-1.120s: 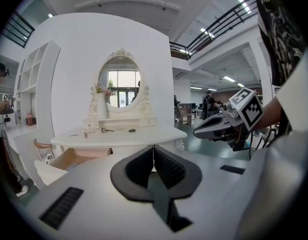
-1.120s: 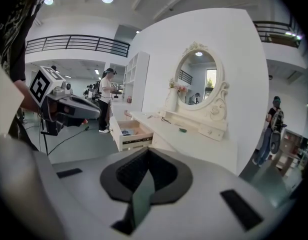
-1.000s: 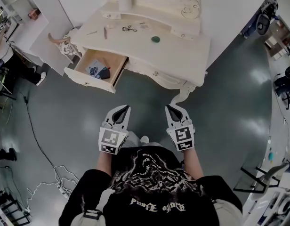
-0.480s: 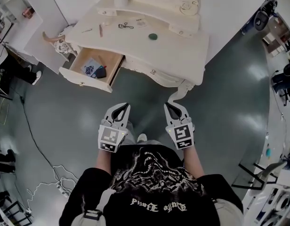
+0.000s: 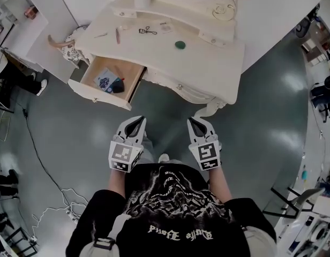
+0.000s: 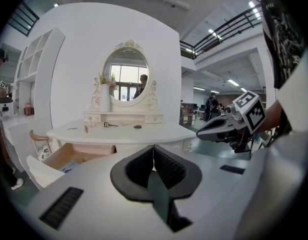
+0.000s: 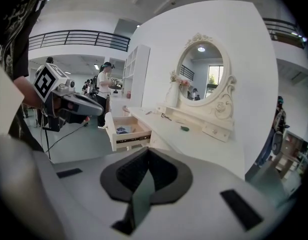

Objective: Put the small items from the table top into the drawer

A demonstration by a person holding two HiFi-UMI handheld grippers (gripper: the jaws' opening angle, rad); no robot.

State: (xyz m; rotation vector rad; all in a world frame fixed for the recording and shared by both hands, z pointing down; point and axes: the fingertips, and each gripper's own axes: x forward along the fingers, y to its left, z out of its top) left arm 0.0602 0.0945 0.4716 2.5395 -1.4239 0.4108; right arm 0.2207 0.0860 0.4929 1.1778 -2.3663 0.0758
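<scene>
The cream dressing table [image 5: 208, 63] stands ahead of me, its left drawer [image 5: 129, 84] pulled open with a patterned card and a dark item inside. On the table top lie a green round item [image 5: 180, 45], a black eyelash curler [image 5: 148, 31], a pinkish stick [image 5: 117, 35] and two or three smaller bits. My left gripper [image 5: 134, 125] and right gripper [image 5: 199, 125] hover side by side over the floor short of the table, both shut and empty. In the left gripper view, the left gripper [image 6: 153, 147] has its pads together, as has the right gripper [image 7: 148, 150] in the right gripper view.
A curved table leg [image 5: 210, 109] stands just beyond my right gripper. An oval mirror [image 6: 126, 81] and a white vase [image 6: 104, 98] rise at the table's back. A chair [image 5: 68, 48] sits left of the drawer, and cables [image 5: 52, 197] trail over the grey floor.
Both grippers have edged a little forward toward the table, still shut and empty. The head view has shifted slightly.
</scene>
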